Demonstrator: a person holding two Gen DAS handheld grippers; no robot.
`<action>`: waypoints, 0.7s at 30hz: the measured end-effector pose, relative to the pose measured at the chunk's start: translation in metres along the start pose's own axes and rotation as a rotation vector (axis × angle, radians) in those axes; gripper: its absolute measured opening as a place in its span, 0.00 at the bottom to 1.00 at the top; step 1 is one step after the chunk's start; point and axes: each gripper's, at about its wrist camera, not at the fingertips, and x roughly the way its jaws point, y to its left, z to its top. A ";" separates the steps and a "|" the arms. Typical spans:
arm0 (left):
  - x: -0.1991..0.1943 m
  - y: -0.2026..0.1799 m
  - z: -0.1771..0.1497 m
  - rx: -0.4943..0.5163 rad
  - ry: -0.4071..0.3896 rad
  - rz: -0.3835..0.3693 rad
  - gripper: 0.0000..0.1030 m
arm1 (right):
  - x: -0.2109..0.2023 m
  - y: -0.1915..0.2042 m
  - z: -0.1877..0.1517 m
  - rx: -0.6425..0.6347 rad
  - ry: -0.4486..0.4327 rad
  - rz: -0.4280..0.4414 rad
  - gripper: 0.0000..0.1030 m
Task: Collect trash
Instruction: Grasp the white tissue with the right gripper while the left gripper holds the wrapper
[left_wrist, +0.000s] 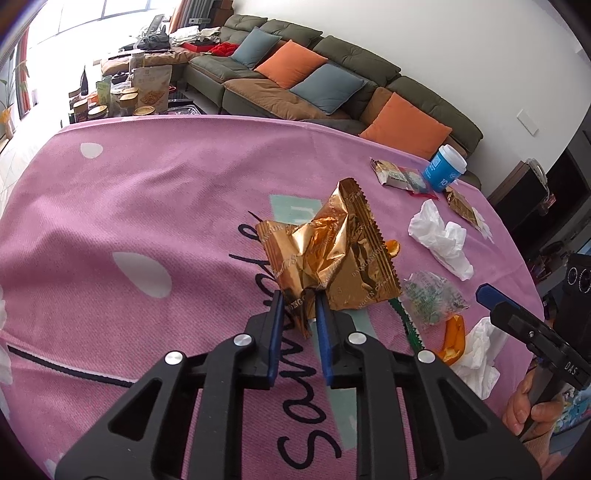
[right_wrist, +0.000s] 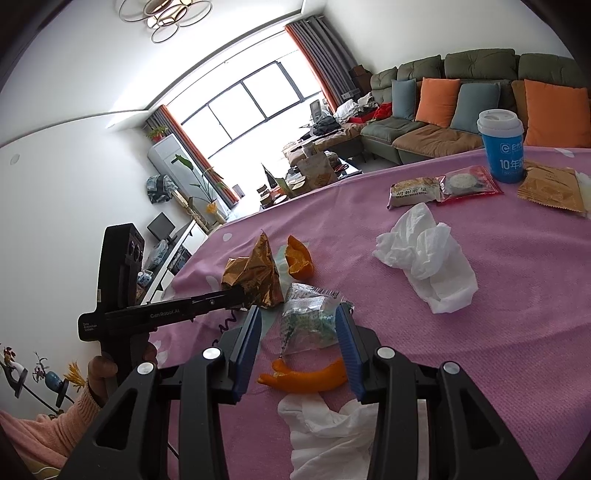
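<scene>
My left gripper (left_wrist: 300, 295) is shut on a crumpled gold foil wrapper (left_wrist: 332, 254) and holds it above the pink tablecloth (left_wrist: 147, 206). The wrapper also shows in the right wrist view (right_wrist: 255, 277), held by the left gripper (right_wrist: 242, 293). My right gripper (right_wrist: 299, 314) is open, its fingers either side of a clear crinkled wrapper (right_wrist: 310, 321) and just above an orange peel (right_wrist: 306, 378). The right gripper shows at the right edge of the left wrist view (left_wrist: 487, 295). Other trash lies around: crumpled white tissue (right_wrist: 424, 258), another tissue (right_wrist: 325, 432), a second orange peel (right_wrist: 299, 258).
A blue paper cup (right_wrist: 502, 147) stands at the far side of the table, with a snack packet (right_wrist: 413, 192), a red-edged packet (right_wrist: 469, 182) and a flat gold wrapper (right_wrist: 550, 190) beside it. A green sofa (left_wrist: 295, 77) with cushions stands beyond the table.
</scene>
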 end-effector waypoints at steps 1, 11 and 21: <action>-0.003 0.000 -0.001 -0.001 -0.004 -0.004 0.17 | -0.001 -0.001 0.000 0.001 -0.002 -0.002 0.38; -0.033 0.005 -0.018 -0.015 -0.033 -0.036 0.17 | -0.021 -0.013 -0.005 0.009 -0.021 -0.094 0.44; -0.057 0.015 -0.040 -0.035 -0.048 -0.050 0.17 | -0.033 -0.028 -0.021 0.012 0.026 -0.178 0.57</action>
